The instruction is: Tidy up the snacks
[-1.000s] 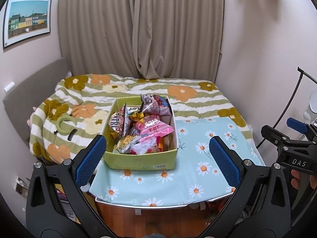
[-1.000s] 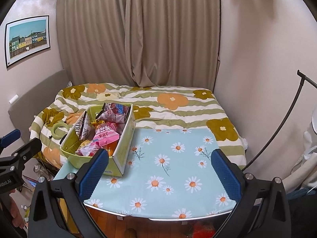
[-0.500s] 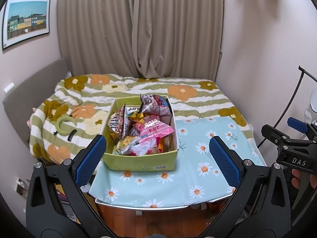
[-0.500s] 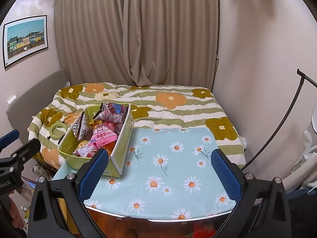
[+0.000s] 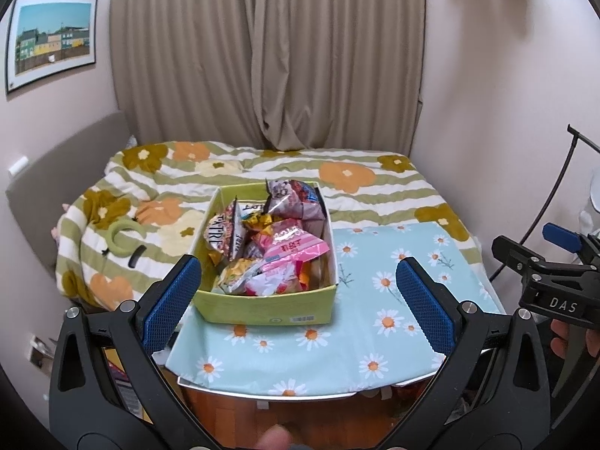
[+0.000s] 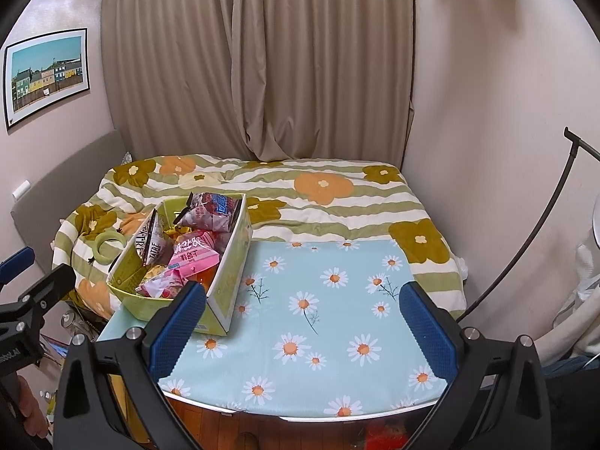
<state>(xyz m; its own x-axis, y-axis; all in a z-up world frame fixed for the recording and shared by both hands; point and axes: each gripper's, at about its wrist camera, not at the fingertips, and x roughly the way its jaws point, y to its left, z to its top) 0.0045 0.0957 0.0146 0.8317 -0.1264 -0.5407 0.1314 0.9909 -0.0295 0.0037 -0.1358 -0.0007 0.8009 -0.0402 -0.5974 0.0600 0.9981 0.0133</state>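
A yellow-green box (image 5: 262, 309) (image 6: 228, 281) full of several snack packets stands on the left part of a small table with a daisy-print cloth (image 5: 393, 322) (image 6: 330, 300). A pink packet (image 5: 290, 245) (image 6: 191, 257) lies on top, with a purple-grey one (image 5: 292, 198) (image 6: 208, 210) at the far end. My left gripper (image 5: 298, 302) is open, held short of the box with nothing between its blue pads. My right gripper (image 6: 302, 326) is open over the bare right side of the cloth, and empty.
A bed with a green-striped flower quilt (image 5: 243, 168) (image 6: 337, 202) lies behind the table. A green ring (image 5: 122, 234) (image 6: 107, 242) rests on the quilt to the left. Curtains (image 6: 255, 60) close the back; a black stand (image 6: 525, 247) leans at the right wall.
Both grippers have drifted slightly nearer the table; the box and table look a little larger. Nothing was taken hold of or moved.
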